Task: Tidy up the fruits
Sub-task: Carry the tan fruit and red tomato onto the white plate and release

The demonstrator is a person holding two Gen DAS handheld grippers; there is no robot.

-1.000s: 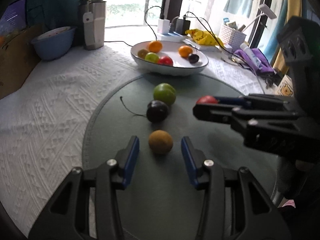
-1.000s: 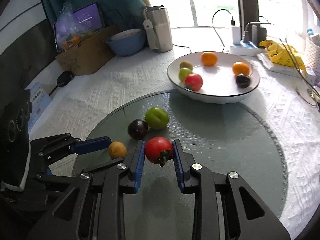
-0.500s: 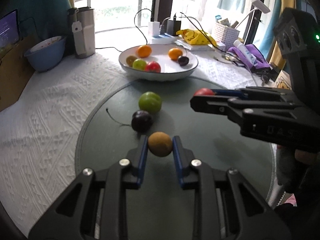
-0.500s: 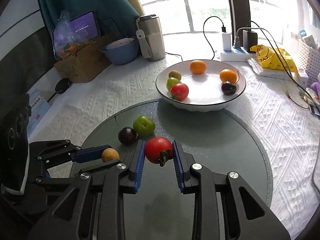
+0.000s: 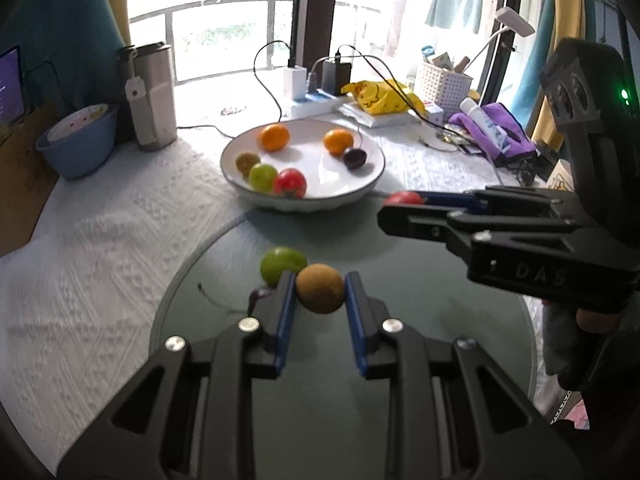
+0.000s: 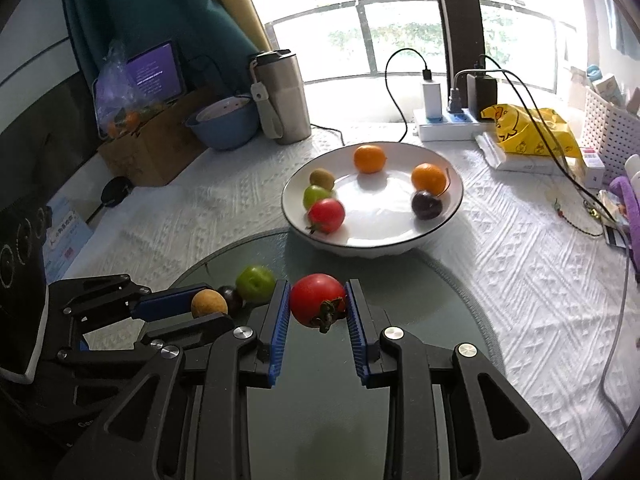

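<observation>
My left gripper [image 5: 320, 294] is shut on a brown kiwi [image 5: 320, 288], held a little above the round grey mat [image 5: 420, 320]. My right gripper [image 6: 318, 304] is shut on a red tomato [image 6: 317, 299], also off the mat. A green fruit [image 5: 280, 264] and a dark plum [image 5: 258, 296] lie on the mat just behind the left fingers. The white bowl [image 6: 400, 240] stands beyond the mat with two oranges [image 6: 369, 159], a kiwi, a green fruit, a tomato [image 6: 326, 215] and a plum [image 6: 427, 204] in it. In the left wrist view the right gripper [image 5: 404, 210] reaches in from the right, tomato at its tip.
A white textured cloth [image 6: 540, 280] covers the table. At the back stand a steel tumbler [image 6: 282, 96], a blue bowl [image 6: 224, 122], a cardboard box [image 6: 140, 152], a power strip with cables [image 6: 448, 124], a yellow bag [image 6: 528, 128] and a white basket [image 5: 442, 86]. A cable [image 6: 616, 332] trails along the right.
The left gripper closed on the brown kiwi and lifted it off the mat. Both grippers have moved forward toward the bowl, the right one still holding the tomato.
</observation>
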